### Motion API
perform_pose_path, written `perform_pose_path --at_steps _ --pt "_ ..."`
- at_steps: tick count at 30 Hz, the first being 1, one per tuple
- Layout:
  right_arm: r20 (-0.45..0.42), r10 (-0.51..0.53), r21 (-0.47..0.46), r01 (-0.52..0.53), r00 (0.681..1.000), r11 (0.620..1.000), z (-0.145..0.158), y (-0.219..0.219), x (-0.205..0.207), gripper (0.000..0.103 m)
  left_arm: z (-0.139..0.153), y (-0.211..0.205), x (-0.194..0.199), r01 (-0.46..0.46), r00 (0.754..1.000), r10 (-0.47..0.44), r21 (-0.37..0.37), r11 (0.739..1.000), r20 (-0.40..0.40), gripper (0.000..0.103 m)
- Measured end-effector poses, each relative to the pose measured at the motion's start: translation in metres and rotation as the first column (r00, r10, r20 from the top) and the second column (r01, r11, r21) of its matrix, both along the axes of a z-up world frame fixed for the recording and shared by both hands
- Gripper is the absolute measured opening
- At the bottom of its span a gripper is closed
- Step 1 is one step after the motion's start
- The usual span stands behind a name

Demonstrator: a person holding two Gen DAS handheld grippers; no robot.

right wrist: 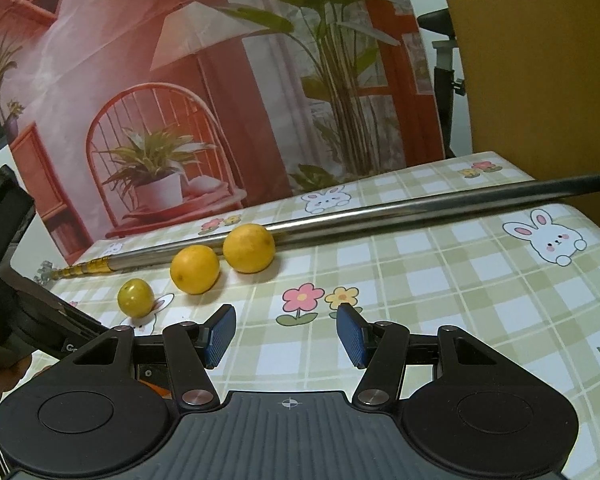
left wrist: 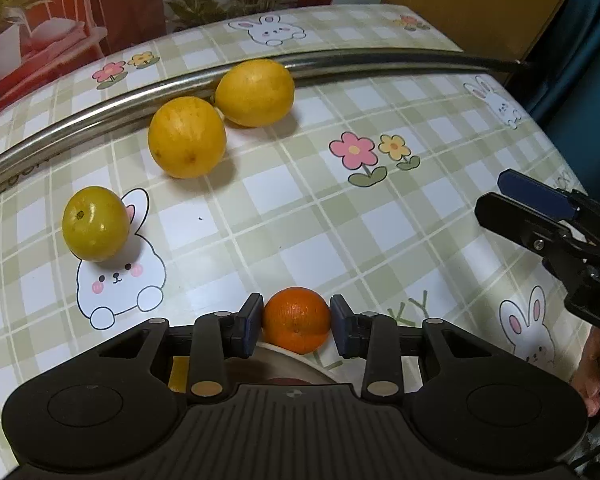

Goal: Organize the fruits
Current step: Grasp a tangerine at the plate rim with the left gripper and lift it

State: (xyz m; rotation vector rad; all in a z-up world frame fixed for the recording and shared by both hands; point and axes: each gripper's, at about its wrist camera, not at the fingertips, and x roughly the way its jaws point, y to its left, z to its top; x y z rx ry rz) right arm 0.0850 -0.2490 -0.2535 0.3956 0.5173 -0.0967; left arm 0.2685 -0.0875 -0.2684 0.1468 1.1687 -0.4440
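Through my left wrist camera, my left gripper (left wrist: pixel 296 322) reaches forward low over the desk (left wrist: pixel 380 232), which wears a green-checked cloth with rabbits and flowers. Its blue-padded fingers (left wrist: pixel 249 326) are closed in on a small round orange fruit (left wrist: pixel 296 318), a pad against each side. Under the fruit I see the curved white rim of a plate (left wrist: pixel 300 360); my own gripper body hides most of it, and I cannot tell whether the fruit rests on it. Farther out lie a small greenish-yellow round fruit (left wrist: pixel 96 223) on a printed rabbit and two larger yellow lemons (left wrist: pixel 187 137), touching each other, the far one against a long shiny metal pole (left wrist: pixel 100 114). My right gripper (left wrist: pixel 536 220) juts in from the right edge, partly cut off.

Through my right wrist camera, my right gripper (right wrist: pixel 286 334) hangs above the cloth, its fingers (right wrist: pixel 220 334) spread wide with nothing between them. The three yellow fruits sit in a slanted row ahead, beside the pole. A dark part of my left gripper fills the left edge, too cropped to read.
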Motion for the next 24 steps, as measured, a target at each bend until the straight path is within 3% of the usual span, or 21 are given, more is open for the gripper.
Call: perform_pose_path --at_steps 15,24 --pt "0.013 0.015 -0.041 -0.015 1.000 0.999 0.015 0.009 -0.002 0.052 0.031 0.024 -0.022 -0.050 0.994 0.058 -0.086 0.995 0.090 0.038" --pt "0.021 0.064 -0.085 -0.062 0.998 0.994 0.030 0.022 0.002 0.053 0.062 0.089 -0.065 -0.165 0.958 0.198 -0.165 0.972 0.209 0.038"
